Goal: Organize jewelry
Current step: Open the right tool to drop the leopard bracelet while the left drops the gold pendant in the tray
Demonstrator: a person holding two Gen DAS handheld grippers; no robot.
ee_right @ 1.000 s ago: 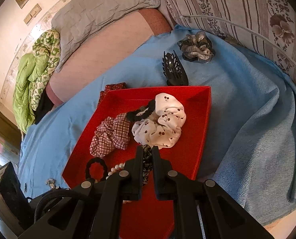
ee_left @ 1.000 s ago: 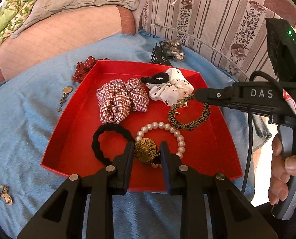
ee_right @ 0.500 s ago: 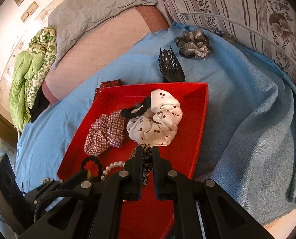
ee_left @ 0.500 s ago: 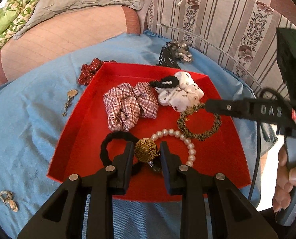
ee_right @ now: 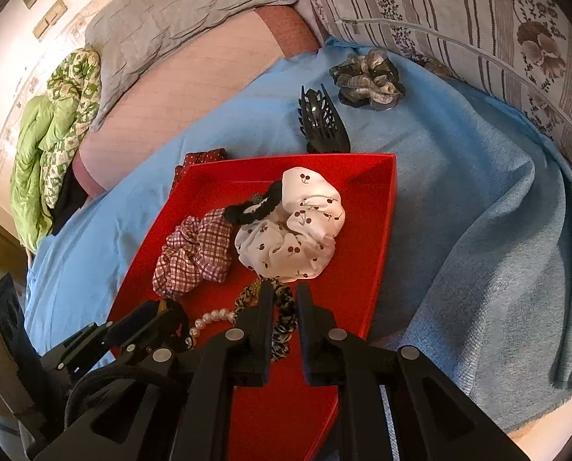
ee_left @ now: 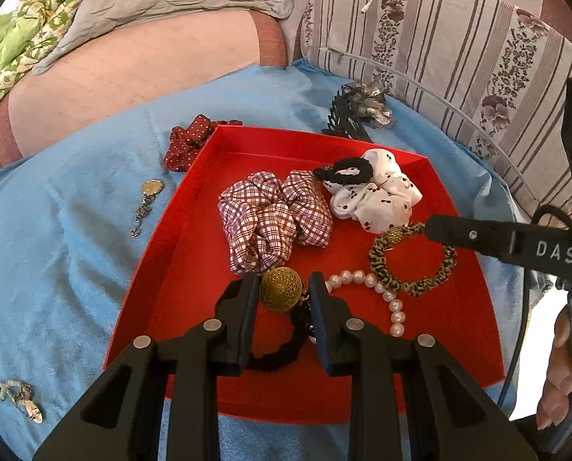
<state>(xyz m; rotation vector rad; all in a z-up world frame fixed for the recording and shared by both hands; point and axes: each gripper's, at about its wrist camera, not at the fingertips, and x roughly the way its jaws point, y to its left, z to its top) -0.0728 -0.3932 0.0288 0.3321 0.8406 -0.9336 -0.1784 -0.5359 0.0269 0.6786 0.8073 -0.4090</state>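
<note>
The left hand-held gripper [ee_left: 281,292] clamps a brass filigree ball [ee_left: 280,289] above the red tray [ee_left: 163,253]; the right hand-held gripper [ee_right: 285,299] pinches the leopard-print hair tie [ee_right: 284,320].

Sunlight falls across a pink mattress [ee_right: 193,88] spread with a blue blanket [ee_right: 478,207], a grey pillow [ee_right: 178,7] and a striped floral cushion [ee_right: 478,19] at its head, green bedding [ee_right: 47,134] bunched beside a pale scuffed wall [ee_right: 17,50].
</note>
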